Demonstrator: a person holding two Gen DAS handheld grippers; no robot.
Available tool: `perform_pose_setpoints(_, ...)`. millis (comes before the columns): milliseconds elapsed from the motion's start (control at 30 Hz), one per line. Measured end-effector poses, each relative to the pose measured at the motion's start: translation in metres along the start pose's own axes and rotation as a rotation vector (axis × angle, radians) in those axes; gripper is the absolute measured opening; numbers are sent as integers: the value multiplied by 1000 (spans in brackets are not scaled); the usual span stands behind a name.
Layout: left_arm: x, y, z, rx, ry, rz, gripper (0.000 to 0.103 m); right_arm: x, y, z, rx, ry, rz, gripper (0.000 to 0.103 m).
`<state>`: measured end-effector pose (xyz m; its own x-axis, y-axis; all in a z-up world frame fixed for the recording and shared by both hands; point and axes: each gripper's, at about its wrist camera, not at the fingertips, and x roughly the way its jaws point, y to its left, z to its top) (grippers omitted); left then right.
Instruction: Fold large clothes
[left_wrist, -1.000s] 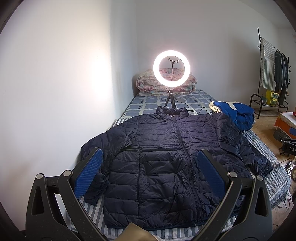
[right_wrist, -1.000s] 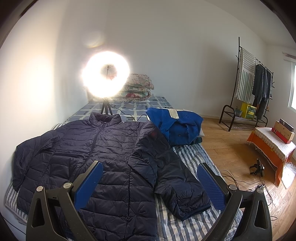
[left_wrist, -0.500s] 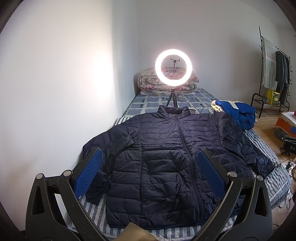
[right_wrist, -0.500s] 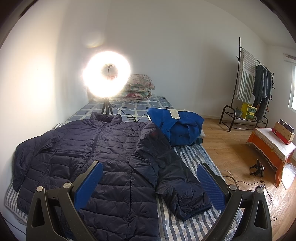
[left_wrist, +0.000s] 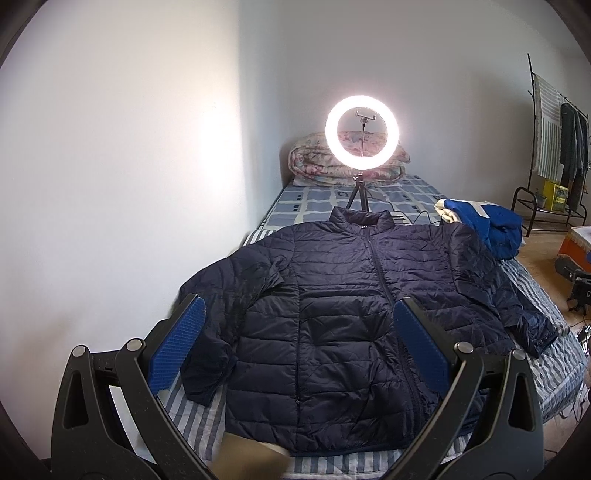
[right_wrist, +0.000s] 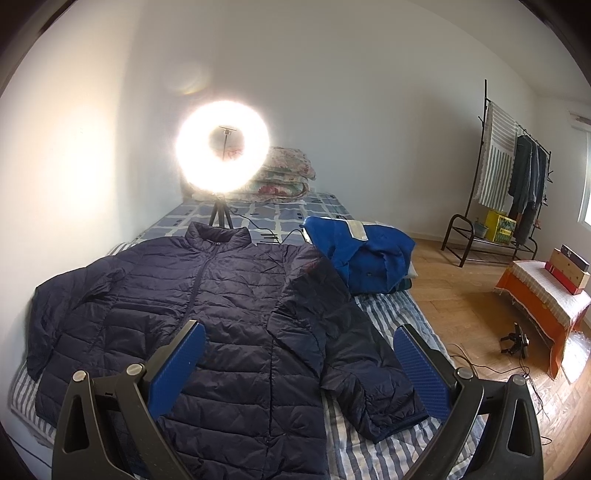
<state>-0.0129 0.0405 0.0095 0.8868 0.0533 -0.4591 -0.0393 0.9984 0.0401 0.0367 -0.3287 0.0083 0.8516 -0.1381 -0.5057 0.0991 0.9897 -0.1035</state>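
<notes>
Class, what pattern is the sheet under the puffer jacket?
Blue and white stripes; clearest in the right wrist view.

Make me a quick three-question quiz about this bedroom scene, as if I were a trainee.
1. True or false: the navy jacket lies zipped and spread flat on the bed.
2. Which thing stands just beyond the jacket's collar? A) ring light B) fan C) mirror
3. Fill in: both the left hand-held gripper and the right hand-held gripper are ____ and hold nothing.

Key: 1 true; 2 A; 3 open.
</notes>
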Motion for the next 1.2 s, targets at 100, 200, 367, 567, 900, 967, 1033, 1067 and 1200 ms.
perform_pose_setpoints(100, 1, 8, -3, -9, 6, 5, 103, -1, 4, 2, -6, -6, 10, 103)
perform_pose_setpoints(200, 1, 17, -6, -17, 14, 15, 103, -2, 10, 4, -12, -11, 21, 103)
perform_pose_setpoints(367, 0, 36, -17, -21, 45, 4, 103, 1, 25, 9, -41, -10, 61, 103)
perform_pose_setpoints(567, 0, 67, -36, -54, 83, 38, 92, 7, 68, 22, -142, -9, 257, 103)
perform_pose_setpoints(900, -17, 108, -89, -89, 162, 43, 69, 12, 223, 25, -465, 12, 644, 87)
perform_pose_setpoints(967, -24, 114, -98, -88, 163, 49, 69, 17, 253, 20, -501, 40, 698, 86)
perform_pose_setpoints(1033, -26, 117, -100, -83, 161, 52, 69, 25, 286, 12, -542, 71, 748, 85)
perform_pose_setpoints(1067, -27, 119, -102, -79, 158, 52, 69, 30, 298, 7, -556, 90, 777, 83)
perform_pose_setpoints(1200, -21, 125, -105, -84, 172, 55, 69, 57, 347, -12, -574, 196, 872, 81)
